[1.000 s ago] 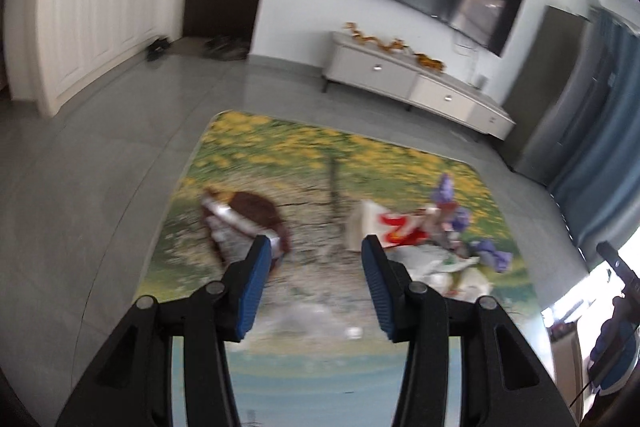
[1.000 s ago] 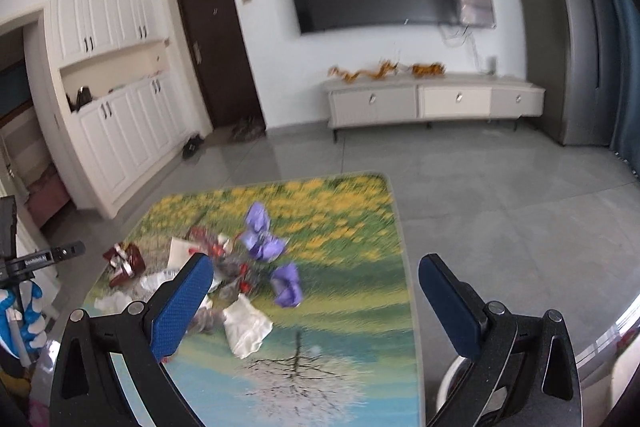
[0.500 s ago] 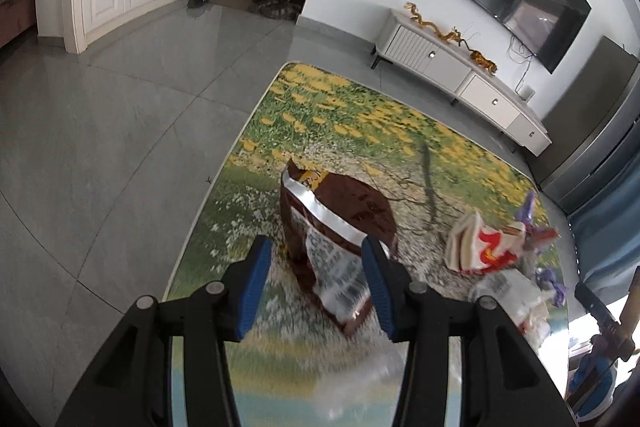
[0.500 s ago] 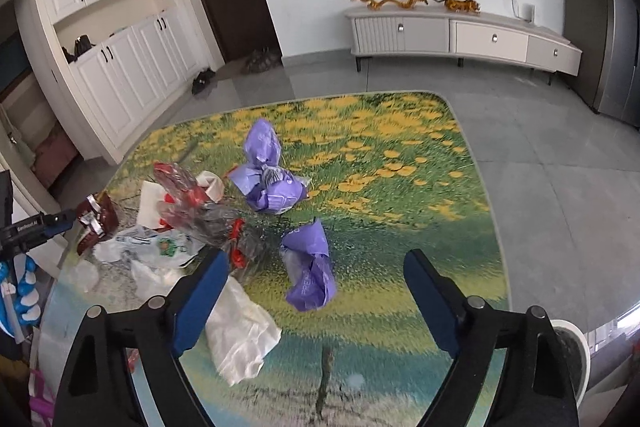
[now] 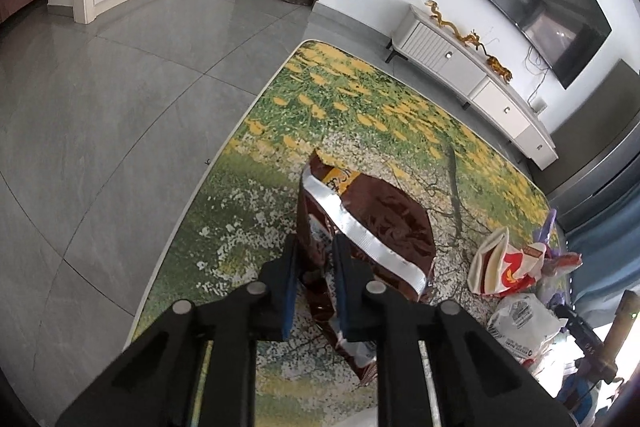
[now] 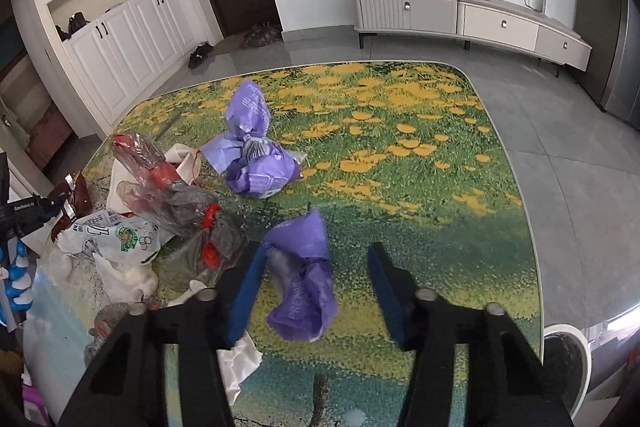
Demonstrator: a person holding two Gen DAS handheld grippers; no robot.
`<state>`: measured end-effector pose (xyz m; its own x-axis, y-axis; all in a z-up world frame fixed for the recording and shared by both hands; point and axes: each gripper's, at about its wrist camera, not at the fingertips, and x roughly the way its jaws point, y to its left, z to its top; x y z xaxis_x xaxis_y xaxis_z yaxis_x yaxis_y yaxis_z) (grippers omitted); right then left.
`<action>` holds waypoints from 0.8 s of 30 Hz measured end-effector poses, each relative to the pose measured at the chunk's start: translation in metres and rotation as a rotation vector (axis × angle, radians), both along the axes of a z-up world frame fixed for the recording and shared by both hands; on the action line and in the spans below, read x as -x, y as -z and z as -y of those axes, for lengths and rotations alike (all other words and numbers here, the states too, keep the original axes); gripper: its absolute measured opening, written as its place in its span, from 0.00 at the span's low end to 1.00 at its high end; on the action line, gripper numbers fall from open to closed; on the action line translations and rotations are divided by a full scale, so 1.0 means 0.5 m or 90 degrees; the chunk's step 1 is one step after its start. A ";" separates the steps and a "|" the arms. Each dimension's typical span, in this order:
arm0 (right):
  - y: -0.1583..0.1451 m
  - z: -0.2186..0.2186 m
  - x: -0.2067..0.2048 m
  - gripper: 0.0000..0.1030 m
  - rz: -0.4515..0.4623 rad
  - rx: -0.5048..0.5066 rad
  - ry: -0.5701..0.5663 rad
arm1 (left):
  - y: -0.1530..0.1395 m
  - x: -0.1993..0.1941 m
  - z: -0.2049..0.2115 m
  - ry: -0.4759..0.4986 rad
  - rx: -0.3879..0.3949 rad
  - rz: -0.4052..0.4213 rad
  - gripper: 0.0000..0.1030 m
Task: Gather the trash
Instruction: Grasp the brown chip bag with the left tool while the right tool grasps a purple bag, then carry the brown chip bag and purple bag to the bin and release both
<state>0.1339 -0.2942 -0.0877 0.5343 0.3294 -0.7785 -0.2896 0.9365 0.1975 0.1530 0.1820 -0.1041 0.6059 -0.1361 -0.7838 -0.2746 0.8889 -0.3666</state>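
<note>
My left gripper (image 5: 315, 267) is shut on a brown snack bag (image 5: 372, 223) with a silver strip, pinching its near edge on the flower-print table (image 5: 320, 99). The bag also shows at the left of the right wrist view (image 6: 78, 195). My right gripper (image 6: 316, 271) is open, its jaws on either side of a small crumpled purple bag (image 6: 304, 283) lying on the table, not touching it. A larger purple bag (image 6: 252, 151) lies beyond it.
A heap of trash lies on the table's left in the right wrist view: clear plastic with red (image 6: 172, 199), a white printed bag (image 6: 116, 237), white tissue (image 6: 240, 359). A red-and-white wrapper (image 5: 500, 267) lies right of the brown bag. A white bin rim (image 6: 568, 347) stands beyond the table's right edge.
My left gripper moved onto the brown bag and closed on its edge. My right gripper dropped and advanced until its open jaws straddle the small purple bag.
</note>
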 end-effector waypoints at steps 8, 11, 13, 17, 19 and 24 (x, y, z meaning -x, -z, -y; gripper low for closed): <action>-0.021 0.019 0.025 0.30 0.014 -0.020 0.008 | -0.046 0.032 0.001 -0.007 0.012 0.040 0.12; -0.048 0.028 0.048 0.30 0.035 -0.025 0.009 | -0.073 0.047 -0.003 -0.014 0.013 0.059 0.12; -0.067 0.037 0.070 0.30 0.050 -0.029 0.013 | -0.096 0.063 -0.004 -0.017 0.014 0.074 0.12; -0.098 0.068 0.111 0.30 0.072 -0.040 0.026 | -0.142 0.094 0.005 -0.009 0.016 0.103 0.12; -0.112 0.092 0.135 0.30 0.083 -0.047 0.039 | -0.166 0.109 0.023 0.005 0.017 0.116 0.12; -0.143 0.173 0.202 0.30 0.112 -0.060 0.087 | -0.223 0.134 0.100 0.060 0.015 0.148 0.12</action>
